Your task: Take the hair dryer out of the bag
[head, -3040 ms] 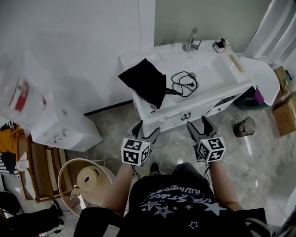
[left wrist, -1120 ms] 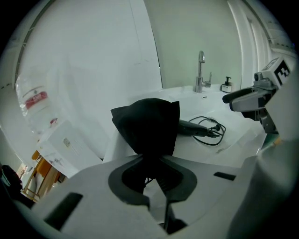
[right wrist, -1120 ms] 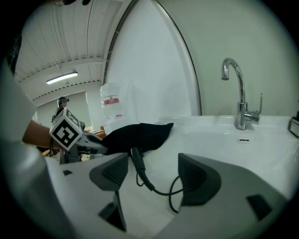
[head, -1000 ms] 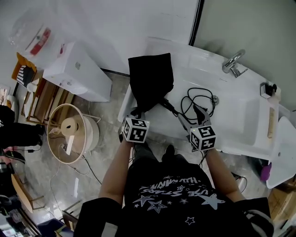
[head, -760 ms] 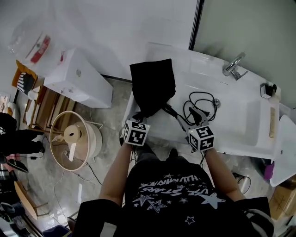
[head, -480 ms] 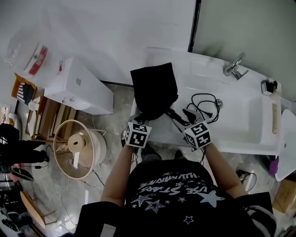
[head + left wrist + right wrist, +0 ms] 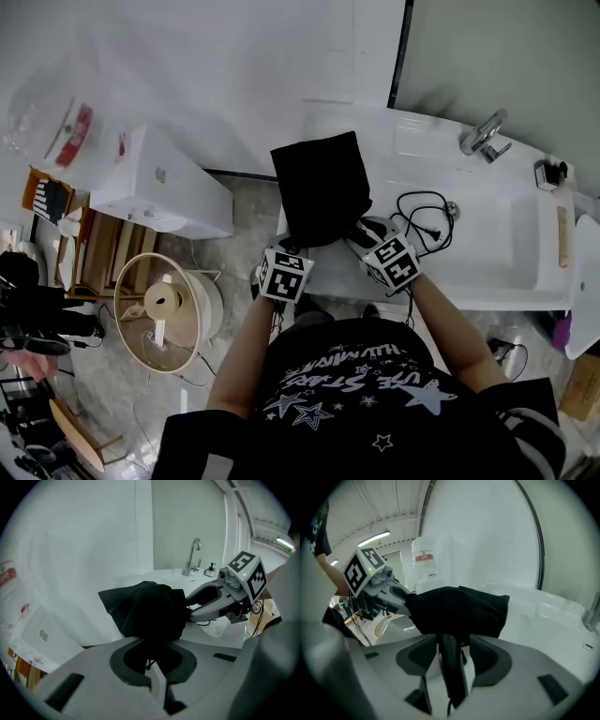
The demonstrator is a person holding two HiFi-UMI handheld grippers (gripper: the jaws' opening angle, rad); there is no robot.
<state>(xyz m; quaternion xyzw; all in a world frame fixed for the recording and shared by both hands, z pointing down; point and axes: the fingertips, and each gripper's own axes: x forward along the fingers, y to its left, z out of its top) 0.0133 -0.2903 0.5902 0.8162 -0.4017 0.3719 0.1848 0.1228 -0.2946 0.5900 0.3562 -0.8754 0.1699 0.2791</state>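
Head view: the black bag (image 7: 322, 183) lies on the white washbasin desk (image 7: 469, 281). The left gripper (image 7: 296, 247) is at its near edge and the right gripper (image 7: 362, 232) at its mouth, beside the coiled cord (image 7: 424, 208).

Left gripper view: the jaws are pressed together on a fold of the bag's fabric (an anchor, I judge).

Right gripper view: the hair dryer (image 7: 451, 667) is mostly inside the bag. Its dark handle pokes out between jaws that have just been closing but show slim gaps on either side. Best to finish clamping squarely on the handle, then draw it straight away from the bag while the left gripper holds firm.
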